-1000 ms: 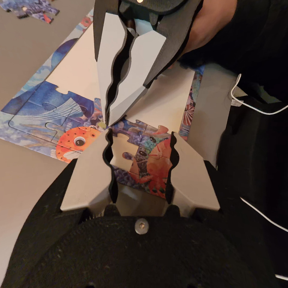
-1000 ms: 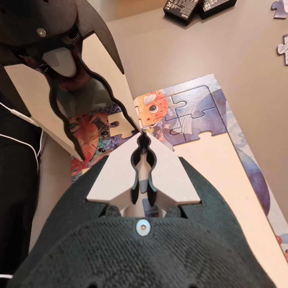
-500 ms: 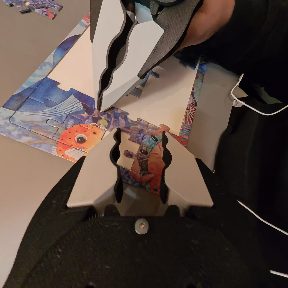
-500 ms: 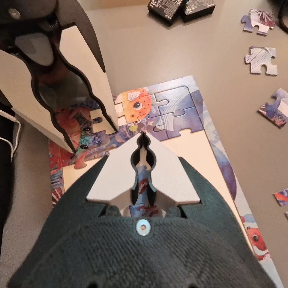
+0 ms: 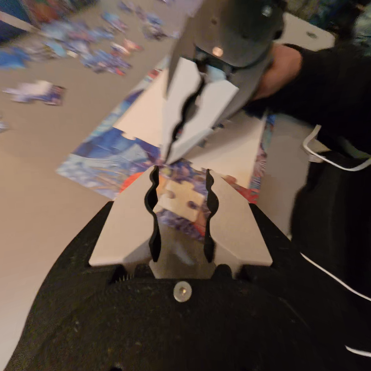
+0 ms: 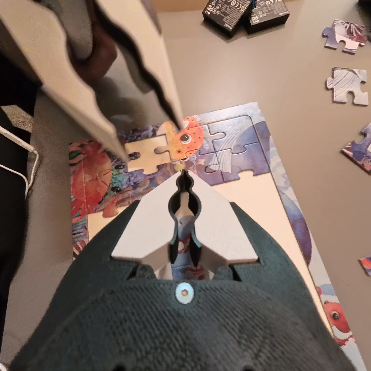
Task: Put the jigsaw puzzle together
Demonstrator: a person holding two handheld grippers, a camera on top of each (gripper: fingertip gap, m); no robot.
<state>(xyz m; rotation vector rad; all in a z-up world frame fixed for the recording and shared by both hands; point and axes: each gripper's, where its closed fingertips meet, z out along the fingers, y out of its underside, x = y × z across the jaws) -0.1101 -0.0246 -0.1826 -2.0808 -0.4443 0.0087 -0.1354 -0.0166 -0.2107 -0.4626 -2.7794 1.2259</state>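
The puzzle board (image 6: pixel 251 200) lies on the table, its cream floor partly filled. A pufferfish section (image 6: pixel 186 138) and a crab section (image 6: pixel 90 172) are set in, with an empty slot (image 6: pixel 144 154) between them. My right gripper (image 6: pixel 183 171) is shut, its tip just above the pieces below the pufferfish. A blue and red piece (image 6: pixel 184 243) shows through its finger gap; I cannot tell if it is held. My left gripper (image 5: pixel 180 170) is open and empty over the empty slot (image 5: pixel 180 196). It also shows in the right wrist view (image 6: pixel 150 138). The right gripper (image 5: pixel 168 160) also shows in the blurred left wrist view.
Loose pieces (image 6: pixel 349 88) lie on the table right of the board, with more blurred ones (image 5: pixel 104 60) at the far side. Two black boxes (image 6: pixel 226 14) sit beyond the board. A person's dark sleeve (image 5: pixel 331 90) and a white cable (image 5: pixel 331 166) are at the right. Across from one pair of fingers to the other is roughly 4 cm. From either gripper's tips it is about 4 cm to the empty slot (image 5: pixel 180 196). The left tips stand about 6 cm off the crab section (image 6: pixel 90 172).
My right gripper has lifted off the seam beside the pufferfish and drawn back, still shut. My left gripper's jaws have narrowed a little, and its view has tilted up and blurred.
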